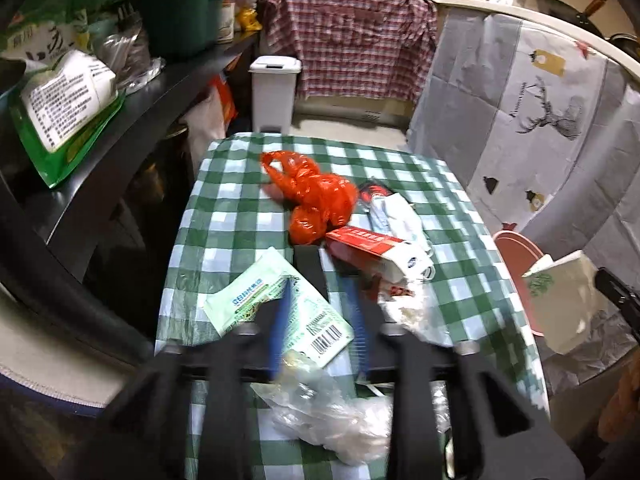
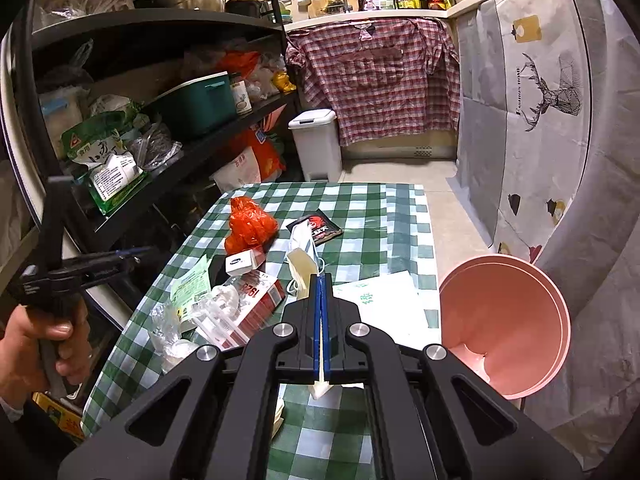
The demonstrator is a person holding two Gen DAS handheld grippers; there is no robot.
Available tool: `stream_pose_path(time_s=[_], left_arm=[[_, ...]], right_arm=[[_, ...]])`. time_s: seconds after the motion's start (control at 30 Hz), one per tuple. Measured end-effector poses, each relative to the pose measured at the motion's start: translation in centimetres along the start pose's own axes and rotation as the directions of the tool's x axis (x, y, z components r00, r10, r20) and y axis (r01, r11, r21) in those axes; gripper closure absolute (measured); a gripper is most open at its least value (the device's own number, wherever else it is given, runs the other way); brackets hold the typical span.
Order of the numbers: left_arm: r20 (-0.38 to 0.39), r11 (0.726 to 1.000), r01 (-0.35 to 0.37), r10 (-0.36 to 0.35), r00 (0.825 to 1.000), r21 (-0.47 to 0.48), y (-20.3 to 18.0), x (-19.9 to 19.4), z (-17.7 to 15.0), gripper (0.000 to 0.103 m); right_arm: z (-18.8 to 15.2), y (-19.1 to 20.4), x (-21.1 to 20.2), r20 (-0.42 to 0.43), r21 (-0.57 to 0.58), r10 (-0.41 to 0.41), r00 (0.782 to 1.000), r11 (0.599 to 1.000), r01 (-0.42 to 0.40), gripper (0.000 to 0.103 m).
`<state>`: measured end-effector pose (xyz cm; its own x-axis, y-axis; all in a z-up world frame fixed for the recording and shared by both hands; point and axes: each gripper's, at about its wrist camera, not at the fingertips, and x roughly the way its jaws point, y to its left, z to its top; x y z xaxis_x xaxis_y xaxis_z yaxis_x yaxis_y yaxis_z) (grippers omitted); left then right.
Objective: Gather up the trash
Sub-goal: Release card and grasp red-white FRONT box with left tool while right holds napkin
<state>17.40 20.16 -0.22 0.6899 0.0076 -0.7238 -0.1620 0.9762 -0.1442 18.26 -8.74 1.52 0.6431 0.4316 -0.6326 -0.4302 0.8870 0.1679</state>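
Gripping a thin cream paper sheet (image 2: 320, 384) edgewise, the right gripper (image 2: 321, 280) has its fingers clenched on it above the green-checked counter (image 2: 372, 208), beside the pink plastic bin (image 2: 504, 320) at the right edge. The left gripper (image 1: 320, 292) stands released and empty, fingers apart over a pale green wrapper (image 1: 256, 296). An orange plastic bag (image 1: 312, 196) lies mid-counter.

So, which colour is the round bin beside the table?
Pink bin, best seen in the right wrist view.
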Motion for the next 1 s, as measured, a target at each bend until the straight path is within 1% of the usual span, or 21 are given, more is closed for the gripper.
stream_pose_path(time_s=[0.1, 0.2, 0.3, 0.4, 0.47, 0.5, 0.53, 0.6, 0.63, 0.7, 0.83, 0.9, 0.93, 0.97, 1.0], left_arm=[[0.000, 1.000, 0.021, -0.021, 1.000, 0.006, -0.2, 0.6, -0.1, 0.069], [-0.012, 0.997, 0.073, -0.073, 0.997, 0.013, -1.3, 1.3, -0.3, 0.069], [-0.021, 0.995, 0.086, -0.085, 0.996, 0.042, -2.7, 2.1, -0.3, 0.069], [-0.022, 0.995, 0.091, -0.090, 0.996, 0.049, -3.7, 3.0, 0.0, 0.069], [-0.023, 0.994, 0.102, -0.101, 0.995, 0.035, -4.1, 3.8, 0.5, 0.064], [-0.026, 0.994, 0.103, -0.102, 0.994, 0.031, -4.3, 4.1, 0.6, 0.054], [-0.033, 0.996, 0.090, -0.089, 0.996, 0.028, -4.8, 4.7, 0.9, 0.042], [-0.039, 0.997, 0.077, -0.077, 0.996, 0.007, -5.3, 5.5, 1.3, 0.039], [-0.052, 0.997, 0.076, -0.077, 0.996, -0.020, -5.6, 6.1, 1.6, 0.038], [-0.075, 0.997, 0.042, -0.046, 0.996, -0.061, -6.0, 7.1, 2.0, 0.033], [-0.144, 0.991, -0.042, 0.023, 0.989, -0.128, -6.3, 9.6, 2.1, 0.033], [-0.162, 0.989, -0.073, 0.052, 0.985, -0.127, -6.5, 10.3, 2.0, 0.034], [-0.177, 0.988, -0.083, 0.059, 0.982, -0.129, -6.5, 10.7, 1.9, 0.043], [-0.187, 0.988, -0.079, 0.053, 0.981, -0.135, -6.4, 11.0, 1.7, 0.049], [-0.196, 0.987, -0.075, 0.047, 0.980, -0.140, -6.3, 11.1, 1.6, 0.061]], right_arm=[[-0.1, -0.1, 0.3, -0.002, -0.005, -0.001, 1.000, 1.000, 0.001, 0.102], [-0.1, -0.1, 0.5, -0.005, -0.004, 0.000, 1.000, 1.000, 0.000, 0.102], [-0.1, -0.2, 0.6, -0.003, -0.006, 0.004, 1.000, 1.000, -0.004, 0.102], [-0.1, -0.3, 0.6, 0.000, -0.006, 0.006, 1.000, 1.000, -0.006, 0.102], [-0.1, -0.4, 0.6, 0.001, -0.006, 0.006, 1.000, 1.000, -0.006, 0.102], [-0.1, -0.5, 0.6, 0.002, -0.005, 0.006, 1.000, 1.000, -0.006, 0.102], [-0.1, -0.6, 0.6, 0.002, -0.003, 0.007, 1.000, 1.000, -0.007, 0.102], [-0.1, -0.8, 0.6, 0.004, -0.003, 0.010, 1.000, 1.000, -0.010, 0.102], [-0.1, -0.9, 0.6, 0.004, -0.003, 0.010, 1.000, 1.000, -0.010, 0.102], [-0.1, -0.9, 0.6, 0.004, -0.003, 0.010, 1.000, 1.000, -0.010, 0.102], [-0.3, -1.4, 0.9, -0.003, -0.003, 0.008, 1.000, 1.000, -0.008, 0.102], [-0.4, -1.7, 1.1, -0.005, -0.002, 0.006, 1.000, 1.000, -0.006, 0.102], [-0.4, -1.8, 1.1, -0.007, -0.002, 0.006, 1.000, 1.000, -0.006, 0.102], [-0.4, -1.9, 1.1, -0.007, -0.003, 0.005, 1.000, 1.000, -0.005, 0.102], [-0.5, -2.0, 1.2, -0.007, -0.003, 0.004, 1.000, 1.000, -0.004, 0.102]])
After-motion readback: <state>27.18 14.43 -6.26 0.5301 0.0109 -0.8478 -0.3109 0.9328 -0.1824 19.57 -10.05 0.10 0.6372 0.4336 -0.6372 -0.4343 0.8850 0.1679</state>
